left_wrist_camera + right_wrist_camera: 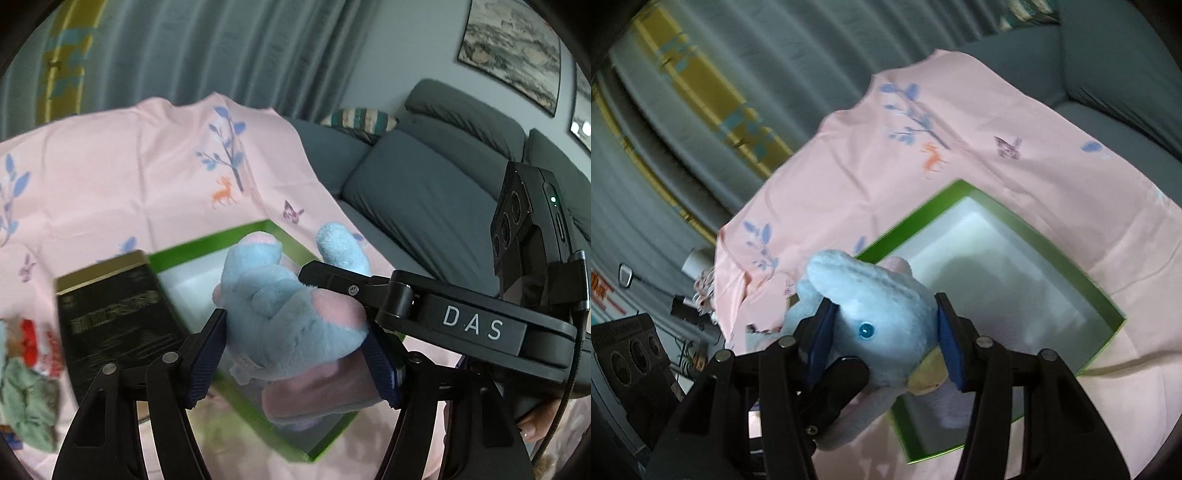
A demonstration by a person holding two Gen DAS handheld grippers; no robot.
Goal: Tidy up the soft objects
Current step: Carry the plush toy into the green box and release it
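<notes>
Blue plush toy [291, 325] above green box [325, 448], black lid [118, 325] beside.

L gripper [295, 354] clamps blue plush [288, 314] | over green box [207, 243]

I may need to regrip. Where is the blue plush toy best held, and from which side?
Keep to the plush toy's bulky body and head, pads squeezing from opposite flanks as both grippers do now. Its limbs are thin and floppy; the padded bulk fills the pads. Approach from above, over the open green box.
</notes>
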